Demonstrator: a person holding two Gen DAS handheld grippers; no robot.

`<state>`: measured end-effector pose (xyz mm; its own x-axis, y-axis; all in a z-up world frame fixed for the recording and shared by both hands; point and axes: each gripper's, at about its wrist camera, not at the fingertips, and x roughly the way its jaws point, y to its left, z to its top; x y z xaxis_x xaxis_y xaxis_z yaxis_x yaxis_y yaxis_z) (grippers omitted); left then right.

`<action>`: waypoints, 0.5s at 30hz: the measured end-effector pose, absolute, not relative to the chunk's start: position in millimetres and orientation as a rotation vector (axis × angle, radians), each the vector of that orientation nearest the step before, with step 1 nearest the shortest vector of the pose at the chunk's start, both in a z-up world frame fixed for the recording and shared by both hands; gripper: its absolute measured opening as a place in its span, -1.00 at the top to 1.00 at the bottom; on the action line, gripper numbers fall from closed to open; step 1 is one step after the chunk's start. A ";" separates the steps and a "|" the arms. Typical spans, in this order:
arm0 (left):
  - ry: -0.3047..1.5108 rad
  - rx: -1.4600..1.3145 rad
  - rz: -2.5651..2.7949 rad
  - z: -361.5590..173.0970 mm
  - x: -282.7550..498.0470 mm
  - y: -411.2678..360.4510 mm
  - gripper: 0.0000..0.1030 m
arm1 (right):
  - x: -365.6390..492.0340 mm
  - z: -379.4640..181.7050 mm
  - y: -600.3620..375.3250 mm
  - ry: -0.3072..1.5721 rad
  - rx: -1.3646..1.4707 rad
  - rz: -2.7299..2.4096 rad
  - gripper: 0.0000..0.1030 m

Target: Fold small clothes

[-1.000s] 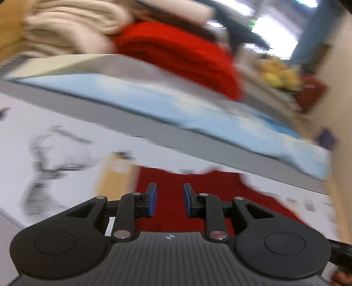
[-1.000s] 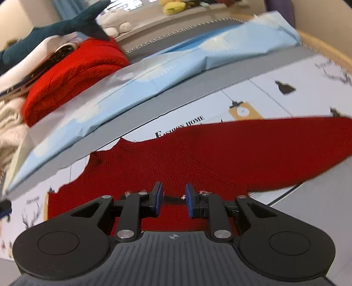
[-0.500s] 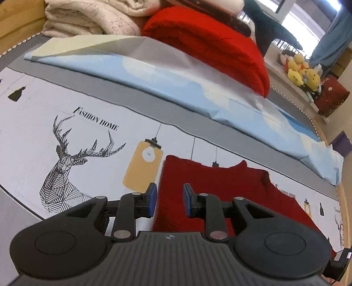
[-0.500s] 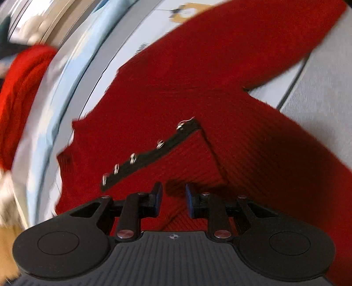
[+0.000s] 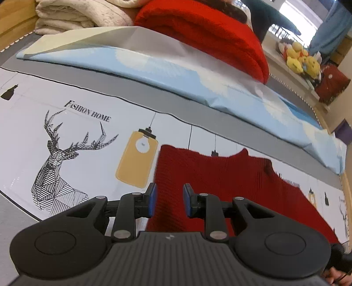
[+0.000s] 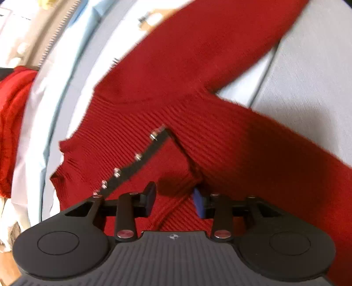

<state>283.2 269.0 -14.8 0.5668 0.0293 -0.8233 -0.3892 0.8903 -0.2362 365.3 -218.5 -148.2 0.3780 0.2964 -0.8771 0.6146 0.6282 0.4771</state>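
Note:
A small dark red knit sweater (image 5: 222, 176) lies flat on a printed white cloth (image 5: 66, 136). My left gripper (image 5: 168, 200) hovers over the sweater's left edge with its jaws a little apart and nothing between them. In the right wrist view the sweater (image 6: 220, 92) fills the frame, with a sleeve folded across the body and a black strip with metal snaps (image 6: 134, 162). My right gripper (image 6: 175, 197) is open just above a raised fold of the knit, close to the snap strip.
A light blue sheet (image 5: 176, 72) lies along the far side. Behind it are a folded bright red blanket (image 5: 209, 33), cream blankets (image 5: 77, 15) and yellow plush toys (image 5: 301, 59). A grey border (image 6: 308, 70) runs beside the printed cloth.
My right gripper has dropped down over the sweater and opened wider. My left gripper swung toward the sweater's left edge, then settled; its jaws keep the same gap.

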 end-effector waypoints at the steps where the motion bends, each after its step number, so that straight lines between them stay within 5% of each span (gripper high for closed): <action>1: 0.948 -0.413 0.256 -17.2 283.7 266.8 0.48 | 367.9 -144.3 -217.7 1.178 0.896 -0.226 0.83; 9: 1.033 -0.403 0.210 -50.0 287.4 253.5 0.48 | 380.3 -72.6 -206.6 0.826 0.598 -0.024 0.83; 15: 1.168 -0.325 0.203 -95.7 287.7 248.1 0.47 | 391.2 -131.8 -242.5 1.117 0.776 -0.168 0.72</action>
